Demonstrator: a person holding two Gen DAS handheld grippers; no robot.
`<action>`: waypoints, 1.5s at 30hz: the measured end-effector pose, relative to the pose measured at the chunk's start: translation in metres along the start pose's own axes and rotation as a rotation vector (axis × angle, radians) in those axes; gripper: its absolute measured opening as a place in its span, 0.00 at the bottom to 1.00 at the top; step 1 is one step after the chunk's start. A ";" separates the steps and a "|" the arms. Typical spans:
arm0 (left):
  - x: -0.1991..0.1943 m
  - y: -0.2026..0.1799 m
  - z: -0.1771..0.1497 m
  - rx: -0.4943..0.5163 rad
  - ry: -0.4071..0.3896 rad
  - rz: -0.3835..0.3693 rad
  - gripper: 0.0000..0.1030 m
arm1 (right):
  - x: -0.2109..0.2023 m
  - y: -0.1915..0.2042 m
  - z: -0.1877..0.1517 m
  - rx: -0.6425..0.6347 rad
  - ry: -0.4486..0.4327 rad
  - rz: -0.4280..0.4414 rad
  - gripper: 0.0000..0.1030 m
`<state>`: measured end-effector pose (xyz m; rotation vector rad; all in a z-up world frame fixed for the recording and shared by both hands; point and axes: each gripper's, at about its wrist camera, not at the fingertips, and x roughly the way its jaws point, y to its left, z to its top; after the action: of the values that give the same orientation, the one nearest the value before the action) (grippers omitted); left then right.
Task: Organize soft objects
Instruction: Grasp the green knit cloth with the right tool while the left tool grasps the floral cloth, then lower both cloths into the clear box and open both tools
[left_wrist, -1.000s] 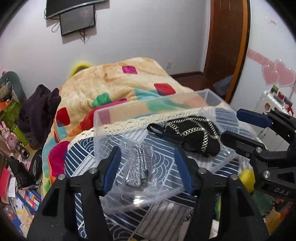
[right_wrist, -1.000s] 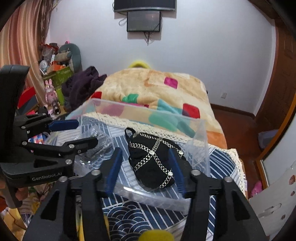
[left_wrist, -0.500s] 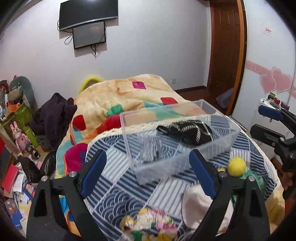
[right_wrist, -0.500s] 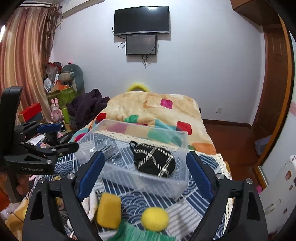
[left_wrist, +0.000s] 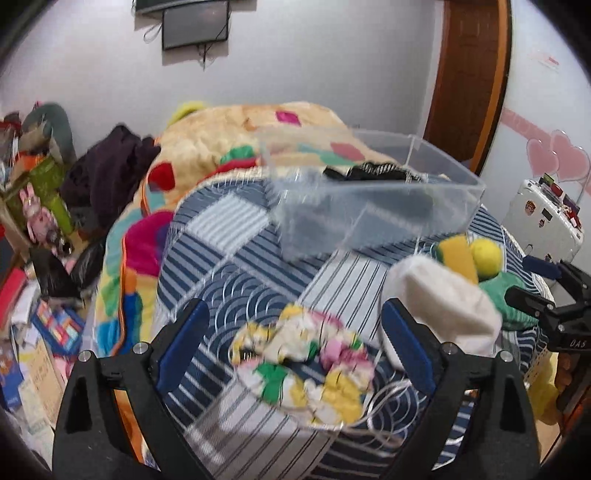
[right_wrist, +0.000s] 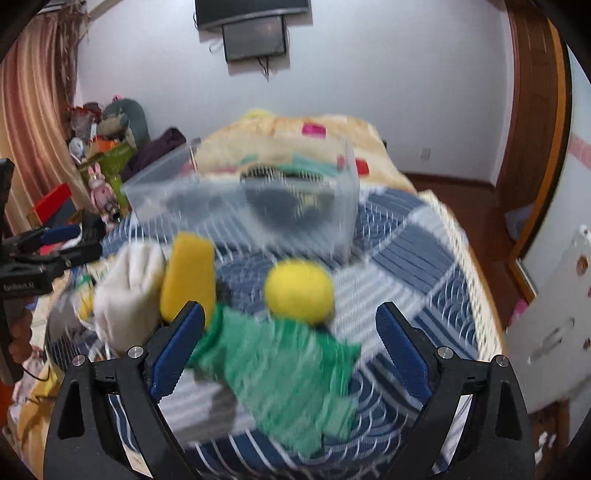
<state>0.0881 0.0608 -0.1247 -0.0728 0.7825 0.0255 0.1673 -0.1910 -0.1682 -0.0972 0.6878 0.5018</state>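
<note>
The left gripper (left_wrist: 295, 347), jaws spread and empty, hangs over the floral cloth (left_wrist: 306, 360), its length running ten to four. The right gripper (right_wrist: 290, 347), also spread, frames a green cloth (right_wrist: 284, 373), with a yellow ball (right_wrist: 299, 290) at twelve.

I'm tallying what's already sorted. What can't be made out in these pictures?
- Bin contents: both views, motion blur; only a black item shows.
- Green cloth: right view, blurred; left view, behind the white cloth.
- Floral bag: contents smeared, left view.
</note>
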 end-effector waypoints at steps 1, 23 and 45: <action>0.002 0.002 -0.004 -0.012 0.014 -0.002 0.92 | 0.001 0.001 -0.005 0.002 0.014 0.002 0.90; 0.011 -0.013 -0.032 0.022 0.051 -0.018 0.49 | -0.017 0.004 -0.025 -0.014 0.009 0.061 0.38; -0.032 -0.022 0.038 0.051 -0.155 -0.050 0.24 | -0.049 0.009 0.056 -0.038 -0.254 0.045 0.38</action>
<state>0.0932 0.0422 -0.0741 -0.0417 0.6253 -0.0356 0.1636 -0.1897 -0.0939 -0.0528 0.4330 0.5591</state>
